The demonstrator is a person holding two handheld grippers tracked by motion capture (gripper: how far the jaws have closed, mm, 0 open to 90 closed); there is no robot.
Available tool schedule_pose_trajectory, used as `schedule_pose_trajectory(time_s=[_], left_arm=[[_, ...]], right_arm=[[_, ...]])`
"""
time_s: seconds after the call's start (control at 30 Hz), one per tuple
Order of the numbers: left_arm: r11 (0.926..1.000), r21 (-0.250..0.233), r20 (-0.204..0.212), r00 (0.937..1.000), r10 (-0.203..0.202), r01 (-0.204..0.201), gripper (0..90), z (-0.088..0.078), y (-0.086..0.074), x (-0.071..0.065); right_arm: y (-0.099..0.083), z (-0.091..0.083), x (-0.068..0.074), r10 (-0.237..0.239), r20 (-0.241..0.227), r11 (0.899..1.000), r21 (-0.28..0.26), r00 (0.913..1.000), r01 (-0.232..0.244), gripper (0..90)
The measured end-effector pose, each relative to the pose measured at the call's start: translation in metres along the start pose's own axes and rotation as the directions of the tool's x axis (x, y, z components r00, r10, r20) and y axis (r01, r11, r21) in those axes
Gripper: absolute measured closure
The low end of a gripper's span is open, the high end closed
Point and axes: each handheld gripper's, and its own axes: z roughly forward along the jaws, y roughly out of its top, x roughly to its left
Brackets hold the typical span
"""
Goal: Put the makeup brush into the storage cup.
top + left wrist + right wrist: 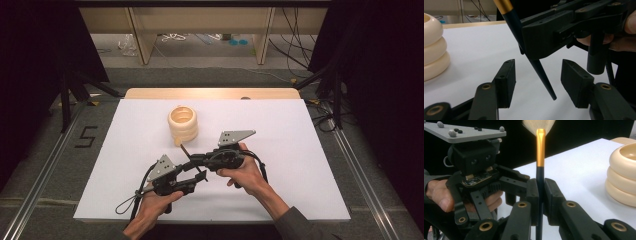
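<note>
The right gripper [540,192] clamps a gold-banded brush [540,157] upright. The left gripper [537,82], jaws apart, flanks its pointed handle tip; a cream ringed holder [183,125] stands at eleven o'clock.

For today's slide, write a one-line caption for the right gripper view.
Right gripper clamps a gold-banded brush upright beside a cream ringed holder.

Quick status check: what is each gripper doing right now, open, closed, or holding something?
Left gripper: open, its jaws either side of the brush handle's tip but not touching it.
Right gripper: closed on the brush handle, bristles up.
</note>
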Motion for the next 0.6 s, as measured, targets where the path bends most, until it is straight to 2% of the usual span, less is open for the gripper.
schedule_pose_trajectory(time_s=[0.1,0.43,0.6], left_arm=[[0.9998,-0.001,0.009,0.9998,0.02,-0.02,48.9,0.0,0.0004,0.0005],[0.9999,-0.012,0.024,0.9997,0.006,-0.006,57.4,0.0002,0.0024,0.0014],[0.9999,-0.015,0.032,0.9995,0.002,-0.002,61.1,-0.0008,0.0032,0.0017]], right_arm=[[-0.0003,0.0005,0.0006,0.002,-0.003,1.0,0.001,1.0,-0.002,83.5],[-0.0003,0.0008,0.002,-0.002,-0.003,1.0,-0.001,1.0,0.002,83.5],[0.0,0.0004,0.004,0.015,-0.005,1.0,0.007,0.9999,-0.015,83.5]])
